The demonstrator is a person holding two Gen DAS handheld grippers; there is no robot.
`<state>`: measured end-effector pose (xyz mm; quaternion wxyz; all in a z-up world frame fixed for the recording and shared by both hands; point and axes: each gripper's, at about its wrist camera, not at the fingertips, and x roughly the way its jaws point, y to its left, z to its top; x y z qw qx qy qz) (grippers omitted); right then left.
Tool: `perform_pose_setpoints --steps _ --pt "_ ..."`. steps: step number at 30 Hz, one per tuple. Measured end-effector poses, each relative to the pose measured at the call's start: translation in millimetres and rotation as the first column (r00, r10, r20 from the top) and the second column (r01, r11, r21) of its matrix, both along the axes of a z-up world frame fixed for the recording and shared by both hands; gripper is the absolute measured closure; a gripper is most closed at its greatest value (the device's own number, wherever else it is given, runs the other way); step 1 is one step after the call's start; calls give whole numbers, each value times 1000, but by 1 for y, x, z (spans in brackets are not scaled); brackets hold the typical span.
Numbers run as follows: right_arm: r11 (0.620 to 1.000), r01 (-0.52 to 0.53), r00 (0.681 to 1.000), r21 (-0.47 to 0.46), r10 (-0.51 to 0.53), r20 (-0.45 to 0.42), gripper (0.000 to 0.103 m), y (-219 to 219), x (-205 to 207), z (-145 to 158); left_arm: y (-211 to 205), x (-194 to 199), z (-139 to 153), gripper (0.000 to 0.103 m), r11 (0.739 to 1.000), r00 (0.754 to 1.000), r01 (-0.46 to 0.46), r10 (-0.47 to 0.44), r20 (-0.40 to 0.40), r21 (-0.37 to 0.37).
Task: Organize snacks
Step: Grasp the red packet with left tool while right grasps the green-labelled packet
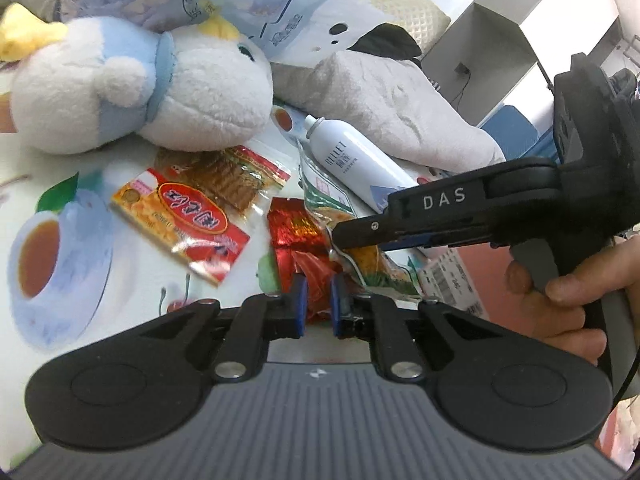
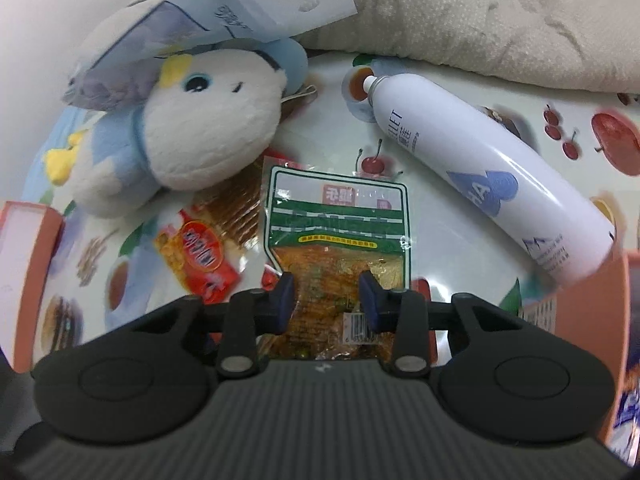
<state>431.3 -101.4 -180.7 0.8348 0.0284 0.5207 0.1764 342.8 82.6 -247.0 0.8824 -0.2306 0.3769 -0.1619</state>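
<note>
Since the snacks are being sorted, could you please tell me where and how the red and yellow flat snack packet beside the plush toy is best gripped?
Grip the red and yellow flat snack packet by its near red sealed edge, probably coming from the camera side, low over the fruit-printed tablecloth. It lies flat and thin; that edge is free, while its far end abuts the brown snack packet under the white and blue plush toy.

Both the left gripper (image 1: 318,300) and the right gripper (image 2: 326,300) are matte black with blue finger pads, silver pivot screws, ribbed grey bodies and white "DAS" lettering.
</note>
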Motion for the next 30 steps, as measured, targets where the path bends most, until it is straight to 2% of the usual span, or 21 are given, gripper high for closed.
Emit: perform_pose_setpoints --steps 3,6,11,13,23,30 --pt "1000 -15 1000 2 15 19 66 0 -16 12 2 -17 8 96 1000 1000 -6 6 3 -10" --pt "1000 -22 999 0 22 50 66 -2 -32 26 3 -35 16 99 1000 1000 -21 21 7 12" --pt "1000 -12 996 11 12 85 66 -10 -60 42 10 -64 23 100 998 998 -70 70 -3 12" --pt "1000 -9 996 15 8 88 66 -13 -75 46 13 -79 27 100 995 996 -93 93 -2 38" --pt "1000 -15 996 4 15 93 69 -22 -145 42 31 -152 34 100 982 982 -179 182 -57 53" --pt "1000 -4 993 -16 6 117 70 -24 -199 26 23 -195 40 100 978 982 -172 179 -53 114"
